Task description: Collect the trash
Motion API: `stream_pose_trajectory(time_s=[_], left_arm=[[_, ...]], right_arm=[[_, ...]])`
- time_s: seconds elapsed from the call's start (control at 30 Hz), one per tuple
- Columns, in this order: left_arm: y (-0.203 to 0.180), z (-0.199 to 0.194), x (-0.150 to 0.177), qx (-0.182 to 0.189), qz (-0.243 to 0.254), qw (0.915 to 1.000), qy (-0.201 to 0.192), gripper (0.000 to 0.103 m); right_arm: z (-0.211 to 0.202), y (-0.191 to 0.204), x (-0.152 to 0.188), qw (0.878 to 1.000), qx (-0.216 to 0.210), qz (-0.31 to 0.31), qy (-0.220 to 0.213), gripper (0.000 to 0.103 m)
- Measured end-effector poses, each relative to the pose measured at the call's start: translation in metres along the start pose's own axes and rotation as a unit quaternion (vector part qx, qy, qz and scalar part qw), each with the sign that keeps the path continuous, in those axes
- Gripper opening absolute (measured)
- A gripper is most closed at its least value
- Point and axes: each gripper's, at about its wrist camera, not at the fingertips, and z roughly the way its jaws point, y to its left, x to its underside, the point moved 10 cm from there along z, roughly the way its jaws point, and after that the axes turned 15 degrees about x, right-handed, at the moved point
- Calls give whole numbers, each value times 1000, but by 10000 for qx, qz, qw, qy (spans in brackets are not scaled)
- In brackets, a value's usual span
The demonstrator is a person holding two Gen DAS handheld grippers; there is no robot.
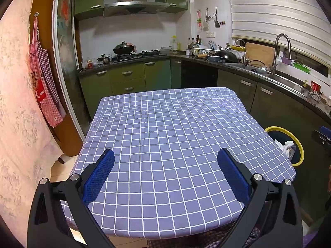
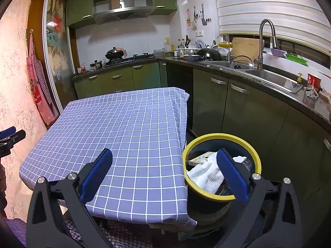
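A dark bin with a yellow rim [image 2: 256, 161] stands on the floor by the table's right side; its yellow rim [image 1: 300, 146] also shows in the left wrist view. Inside lie a crumpled white paper towel [image 2: 206, 175], a flat card [image 2: 198, 159] and other scraps. My right gripper [image 2: 164, 157] hovers open over the table's near right corner, its right finger above the bin. My left gripper [image 1: 165, 157] is open above the blue checked tablecloth [image 1: 165, 124], with nothing between its fingers. The left gripper's tip [image 2: 10, 134] shows at the left edge of the right wrist view.
Green kitchen cabinets [image 1: 128, 76] and a dark counter wrap around the back and right, with a stove [image 1: 136, 54], dishes and a steel sink [image 2: 269, 76]. Red checked aprons [image 1: 45, 82] hang on the left wall. A narrow floor gap separates table and cabinets.
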Motion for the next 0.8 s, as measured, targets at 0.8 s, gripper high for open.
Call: stream_pose_trajectory(time_s=[0.8], left_arm=[[0,2,5,0,22,10000,10,98]], right_arm=[[3,5,3,10000,-2,-9,16,96]])
